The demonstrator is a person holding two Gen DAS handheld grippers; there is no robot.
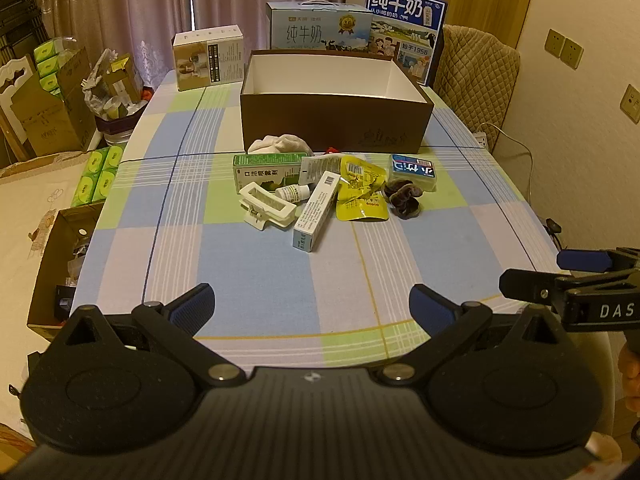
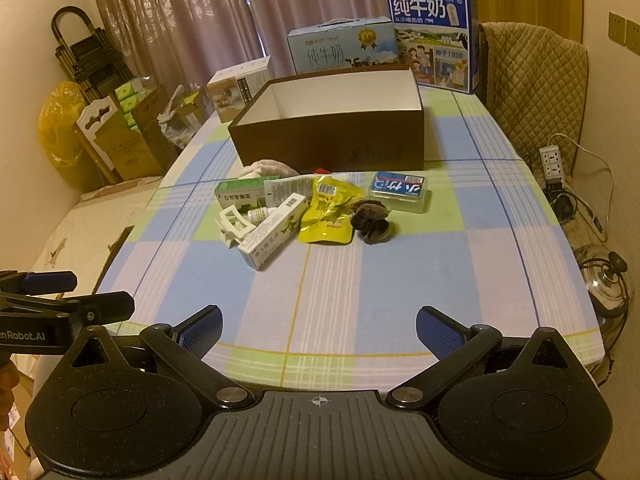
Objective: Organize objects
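A brown open box (image 1: 336, 128) (image 2: 332, 144) with a white, empty-looking inside stands at the middle of the checked table. In front of it lies a pile: a green carton (image 1: 266, 174), a white hair clip (image 1: 266, 206) (image 2: 232, 224), a small white bottle (image 1: 294, 193), a long white carton (image 1: 316, 212) (image 2: 272, 234), a yellow pouch (image 1: 360, 190) (image 2: 328, 216), a dark scrunchie (image 1: 404, 198) (image 2: 372, 220), a blue-lidded clear case (image 1: 414, 172) (image 2: 398, 192) and a white cloth (image 1: 280, 144). My left gripper (image 1: 312, 306) and right gripper (image 2: 319, 330) are open and empty over the near table edge, well short of the pile.
Two milk cartons (image 1: 320, 28) (image 1: 406, 28) and a white product box (image 1: 208, 58) stand behind the brown box. A quilted chair (image 1: 474, 76) is at the right. Cardboard boxes and green tissue packs (image 1: 98, 174) sit left of the table. A power strip (image 2: 552, 162) and pot lid (image 2: 606, 280) lie right.
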